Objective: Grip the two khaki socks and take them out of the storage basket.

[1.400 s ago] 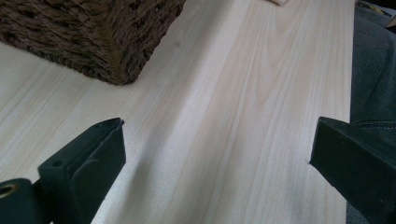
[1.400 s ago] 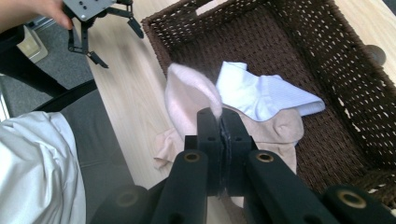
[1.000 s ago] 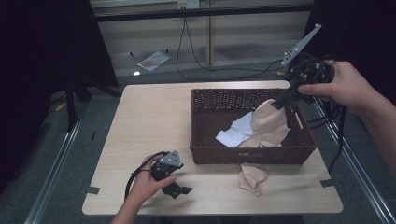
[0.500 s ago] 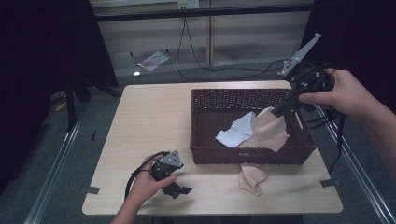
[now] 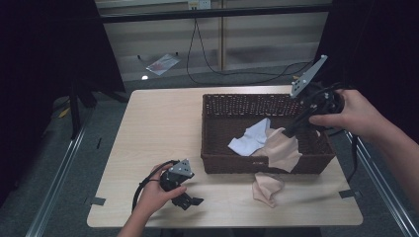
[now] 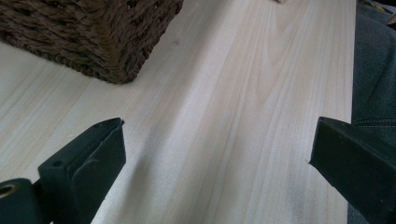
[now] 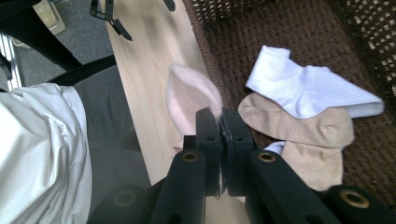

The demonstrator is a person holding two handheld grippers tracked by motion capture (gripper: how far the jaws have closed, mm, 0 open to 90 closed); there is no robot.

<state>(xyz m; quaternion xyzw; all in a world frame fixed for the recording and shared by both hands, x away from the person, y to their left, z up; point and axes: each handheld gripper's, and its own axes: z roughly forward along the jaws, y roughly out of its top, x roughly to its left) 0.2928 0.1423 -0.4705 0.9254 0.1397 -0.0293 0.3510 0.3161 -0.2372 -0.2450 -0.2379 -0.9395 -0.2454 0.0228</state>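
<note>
Left gripper sits near the counter's front edge, parked on the wood, jaws wide open with nothing between them. Looks idle, kept out of the way while the other hand works.

Peach sock lies on the counter just in front of the wicker basket, touching or nearly touching its front wall; likely next to go in.

Right gripper reaches into the basket from the right, angled down, jaws closed on a pale pink sock, pinching its edge so the rest hangs free. The sock drapes over the basket's front rim, part inside, part out. Held high on the cloth, probably so it drops in cleanly.

Inside the basket: white sock lying over a tan sock on the bottom.
</note>
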